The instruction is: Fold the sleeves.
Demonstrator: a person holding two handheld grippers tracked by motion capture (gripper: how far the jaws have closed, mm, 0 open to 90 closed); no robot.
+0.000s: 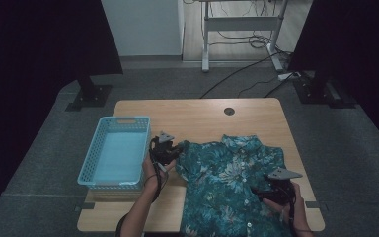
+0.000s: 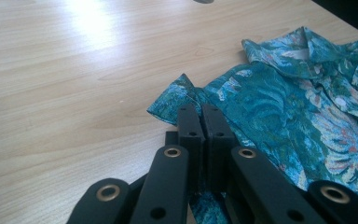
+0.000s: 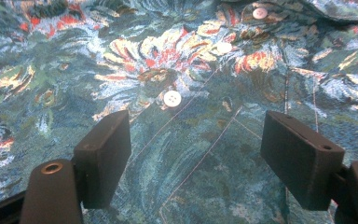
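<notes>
Floral teal shirt [image 1: 229,185] spread front-up over the right half of the surface [image 1: 202,116], collar toward the far edge, hem reaching the near edge. Left gripper [image 1: 173,152] clenched on the shirt's left sleeve edge, fabric pinched between the closed jaws [image 2: 204,122], near the middle of the surface. Right gripper [image 1: 261,193] released, jaws spread wide over the button placket [image 3: 172,98] near the near right corner. Light blue basket [image 1: 114,153] along the left edge, just beside the left gripper.
</notes>
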